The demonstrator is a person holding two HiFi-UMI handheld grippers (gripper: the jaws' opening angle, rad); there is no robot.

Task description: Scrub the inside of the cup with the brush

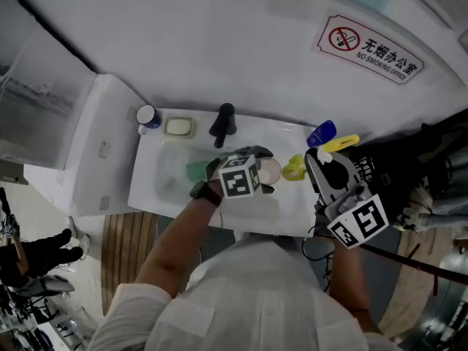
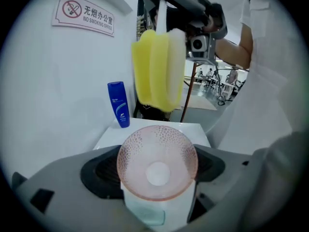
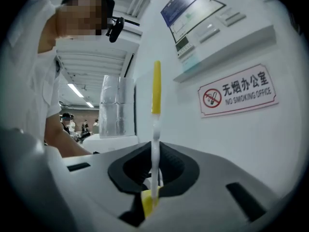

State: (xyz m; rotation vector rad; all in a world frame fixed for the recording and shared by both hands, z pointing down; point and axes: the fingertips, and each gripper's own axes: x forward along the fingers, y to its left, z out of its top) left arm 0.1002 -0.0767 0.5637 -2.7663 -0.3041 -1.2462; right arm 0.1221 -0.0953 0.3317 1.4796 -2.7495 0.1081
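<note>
The left gripper (image 2: 157, 180) is clamped on the pink cup (image 2: 157, 153), its mouth turned outward, probably to offer its inside to the brush (image 2: 157, 69). The right gripper (image 3: 153, 175) pinches the brush's handle, and its yellow head is poised at the cup's twelve o'clock, not yet inside.

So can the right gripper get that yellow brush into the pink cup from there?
Probably yes. The right gripper holds the brush, its yellow head close to the cup in the left gripper, nothing between them. The cup is held sideways, so the brush may need turning.
</note>
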